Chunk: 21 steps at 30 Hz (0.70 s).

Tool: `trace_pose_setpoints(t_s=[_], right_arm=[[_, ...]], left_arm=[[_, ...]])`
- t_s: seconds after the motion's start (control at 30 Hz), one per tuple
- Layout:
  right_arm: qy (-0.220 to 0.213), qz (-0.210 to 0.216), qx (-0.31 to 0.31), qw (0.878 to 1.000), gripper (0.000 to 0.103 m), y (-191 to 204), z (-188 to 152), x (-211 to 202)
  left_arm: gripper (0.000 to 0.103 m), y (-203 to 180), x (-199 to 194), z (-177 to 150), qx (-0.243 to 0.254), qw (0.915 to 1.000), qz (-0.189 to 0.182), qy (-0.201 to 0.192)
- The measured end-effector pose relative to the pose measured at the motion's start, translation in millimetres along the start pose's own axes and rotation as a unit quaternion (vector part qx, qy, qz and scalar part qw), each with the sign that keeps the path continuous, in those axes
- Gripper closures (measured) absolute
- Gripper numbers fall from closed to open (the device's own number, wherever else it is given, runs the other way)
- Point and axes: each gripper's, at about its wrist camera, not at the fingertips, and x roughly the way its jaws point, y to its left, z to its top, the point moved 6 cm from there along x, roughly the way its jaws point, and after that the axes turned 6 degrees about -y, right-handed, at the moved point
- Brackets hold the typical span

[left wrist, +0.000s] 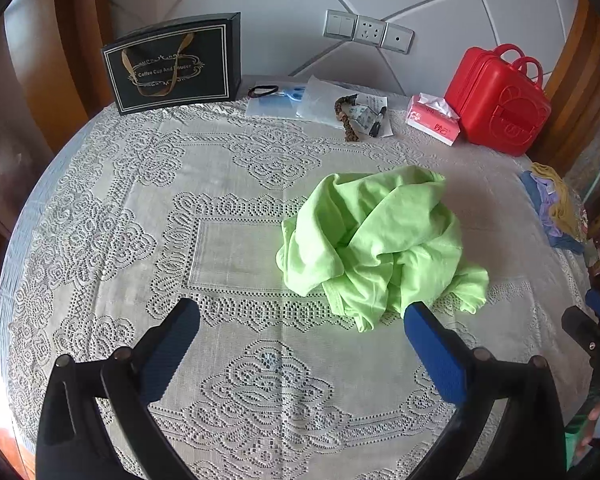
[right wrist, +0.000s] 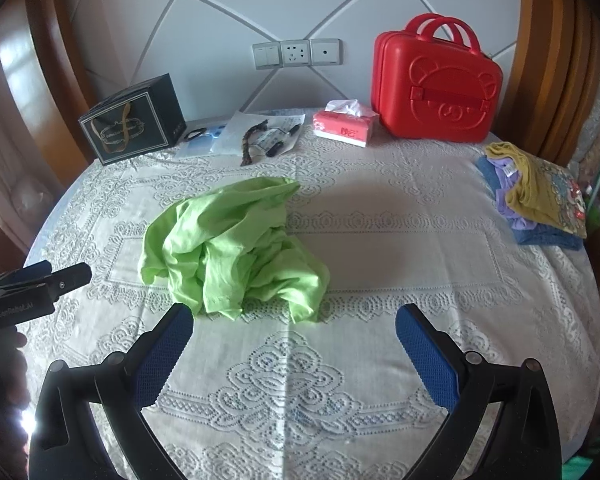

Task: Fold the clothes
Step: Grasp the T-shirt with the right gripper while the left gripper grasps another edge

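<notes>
A crumpled light-green garment (left wrist: pixel 374 240) lies in a heap on the lace tablecloth (left wrist: pixel 228 248), right of centre in the left wrist view and left of centre as the garment (right wrist: pixel 232 248) in the right wrist view. My left gripper (left wrist: pixel 302 312) is open just short of the heap, its right fingertip at the cloth's near edge, nothing between the fingers. My right gripper (right wrist: pixel 294 314) is open too, the heap's near edge lying just beyond its left fingertip. The left gripper's tip (right wrist: pixel 66 276) shows at the left edge of the right wrist view.
Along the far side stand a black gift bag (left wrist: pixel 172 64), papers with a cord and marker (left wrist: pixel 356 114), a tissue pack (left wrist: pixel 432 120) and a red case (left wrist: pixel 500 100). A stack of folded clothes (right wrist: pixel 540 196) sits at the right edge.
</notes>
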Motion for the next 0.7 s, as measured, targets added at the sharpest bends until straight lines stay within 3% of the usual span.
trace_pose_setpoints(t_s=[0.37, 0.43, 0.47, 0.53, 0.57, 0.6, 0.7], right_arm=[[0.043, 0.010, 0.017, 0.999, 0.001, -15.9, 1.4, 62.5], [0.051, 0.016, 0.022, 0.998, 0.005, -19.4, 3.3, 77.9], [0.058, 0.021, 0.023, 0.998, 0.009, -19.7, 3.8, 86.2], [0.076, 0.031, 0.022, 0.996, 0.035, -18.7, 3.2, 104.3], [0.088, 0.036, 0.020, 0.995, 0.040, -17.5, 1.6, 113.9], [0.100, 0.039, 0.018, 0.994, 0.043, -15.7, -1.4, 123.3], [0.128, 0.047, 0.015, 0.990, 0.042, -9.3, -9.2, 146.9]], left_arm=[[0.000, -18.2, 85.9, 17.2, 0.041, 0.9989, 0.003, 0.022], [0.000, -23.9, 105.3, 19.1, 0.059, 0.9979, 0.007, 0.025], [0.007, -26.7, 114.0, 18.8, 0.068, 0.9973, 0.004, 0.028], [0.029, -24.4, 121.5, 22.3, 0.069, 0.9972, 0.004, 0.028], [0.047, -19.8, 120.7, 25.9, 0.062, 0.9977, 0.006, 0.026], [0.063, -15.2, 119.9, 29.4, 0.056, 0.9981, 0.009, 0.024], [0.081, -1.3, 117.6, 39.9, 0.036, 0.9991, 0.015, 0.018]])
